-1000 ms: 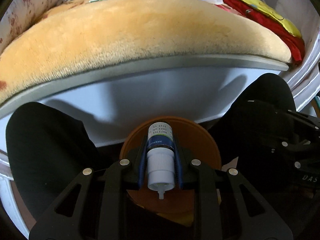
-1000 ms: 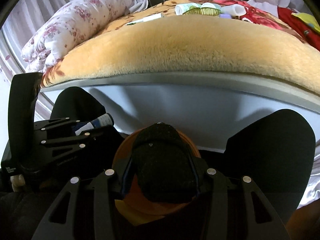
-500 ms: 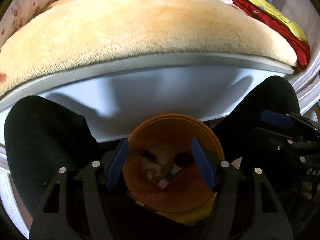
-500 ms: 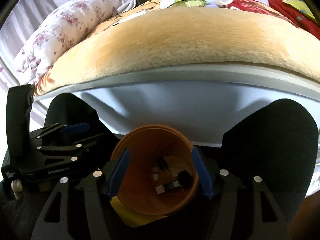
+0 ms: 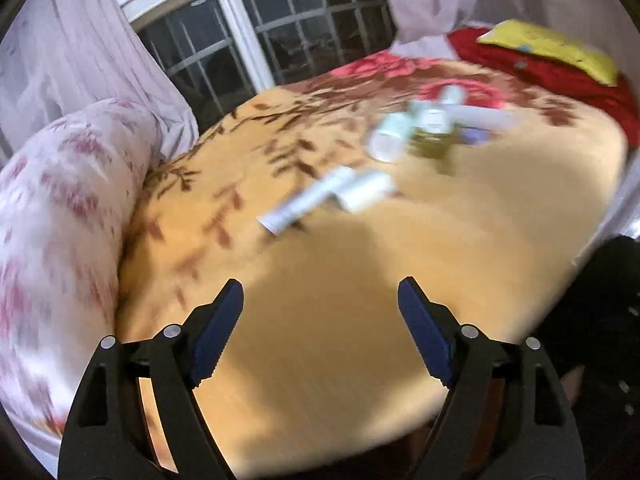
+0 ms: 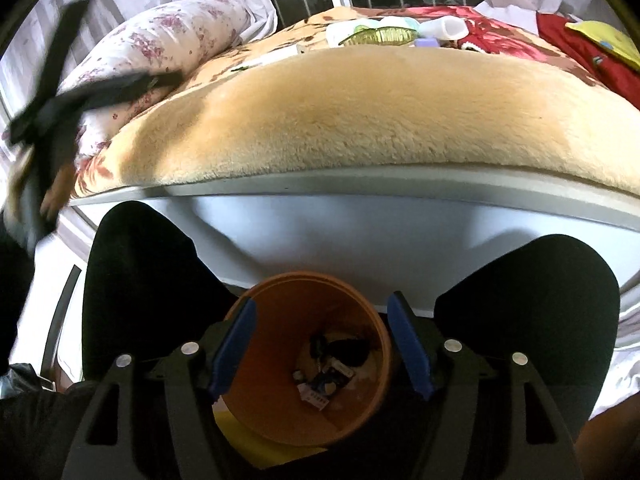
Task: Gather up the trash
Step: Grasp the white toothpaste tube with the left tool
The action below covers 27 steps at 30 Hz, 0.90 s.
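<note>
The orange bin (image 6: 306,364) between a person's knees (image 6: 136,280) is framed by the empty, spread right gripper (image 6: 320,344), while the left gripper (image 5: 320,316), just opened and empty, is held over the blanket (image 5: 320,320), the trash (image 5: 332,196) lying far beyond.

The blanket (image 5: 360,288) over the bed is a warm golden tan, breaking into brown leaf sprigs and pink-red blooms farther back. A white bolster (image 5: 60,208) carries faded rose-pink flowers. Behind lies a deep red cloth (image 5: 548,68) with a bright yellow cushion (image 5: 548,48) on top. The bin (image 6: 308,360) is burnt orange. Both grippers are black with blue pads (image 5: 216,332). The scattered trash (image 5: 424,128) looks white, pale mint and olive green.
</note>
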Motion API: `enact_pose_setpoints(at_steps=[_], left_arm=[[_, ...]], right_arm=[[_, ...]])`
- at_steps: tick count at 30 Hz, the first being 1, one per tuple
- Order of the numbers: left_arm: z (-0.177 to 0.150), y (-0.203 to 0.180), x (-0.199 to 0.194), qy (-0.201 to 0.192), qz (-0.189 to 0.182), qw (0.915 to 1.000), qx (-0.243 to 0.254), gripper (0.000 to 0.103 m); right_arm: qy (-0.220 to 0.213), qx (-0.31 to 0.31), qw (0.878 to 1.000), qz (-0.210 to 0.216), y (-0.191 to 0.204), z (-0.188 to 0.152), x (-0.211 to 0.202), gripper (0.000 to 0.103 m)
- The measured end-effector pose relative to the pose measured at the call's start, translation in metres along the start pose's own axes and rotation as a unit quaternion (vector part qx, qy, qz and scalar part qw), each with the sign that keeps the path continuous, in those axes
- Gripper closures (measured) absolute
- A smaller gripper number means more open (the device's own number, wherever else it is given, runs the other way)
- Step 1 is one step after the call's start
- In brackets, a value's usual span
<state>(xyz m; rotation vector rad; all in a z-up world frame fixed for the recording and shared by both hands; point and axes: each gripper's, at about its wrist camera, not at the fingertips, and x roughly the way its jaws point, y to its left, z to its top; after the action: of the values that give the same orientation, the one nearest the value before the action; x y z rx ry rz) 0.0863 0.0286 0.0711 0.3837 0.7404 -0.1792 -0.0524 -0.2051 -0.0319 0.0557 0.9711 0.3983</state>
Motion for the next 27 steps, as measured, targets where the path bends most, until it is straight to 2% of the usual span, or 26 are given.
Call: enact_pose_setpoints(at_steps=[3, 5, 8, 11, 19, 22, 24, 27], left_arm=[[0.025, 0.020, 0.040, 0.016, 0.007, 0.9998, 0.010, 0.025], [0.035, 0.023, 0.066, 0.034, 0.014, 0.9987, 0.035, 0.025], [0.036, 0.021, 0.098, 0.060, 0.020, 0.9955, 0.070, 0.025], [0.041, 0.025, 0.116, 0.071, 0.013, 0.9942, 0.079, 0.025], [0.069, 0.010, 0.145, 0.066, 0.003, 0.9928, 0.101, 0.026], [0.077, 0.003, 0.156, 0.071, -0.015, 0.9924, 0.099, 0.036], [0.081, -0.002, 0.165, 0.080, -0.027, 0.9915, 0.099, 0.049], [0.085, -0.008, 0.173, 0.084, -0.036, 0.9911, 0.096, 0.059]], right_arm=[[0.009, 0.004, 1.000, -0.002, -0.003, 0.003, 0.007, 0.036], [0.014, 0.009, 1.000, -0.005, -0.006, 0.005, 0.011, 0.036], [0.019, 0.020, 1.000, -0.009, -0.012, 0.010, 0.016, 0.036], [0.018, 0.026, 0.999, -0.009, -0.015, 0.015, 0.018, 0.036], [0.027, 0.033, 0.999, -0.008, -0.021, 0.024, 0.030, 0.034], [0.027, 0.034, 0.999, -0.010, -0.021, 0.024, 0.032, 0.034], [0.027, 0.036, 0.999, -0.010, -0.022, 0.024, 0.031, 0.034], [0.028, 0.036, 0.999, -0.009, -0.024, 0.022, 0.029, 0.034]])
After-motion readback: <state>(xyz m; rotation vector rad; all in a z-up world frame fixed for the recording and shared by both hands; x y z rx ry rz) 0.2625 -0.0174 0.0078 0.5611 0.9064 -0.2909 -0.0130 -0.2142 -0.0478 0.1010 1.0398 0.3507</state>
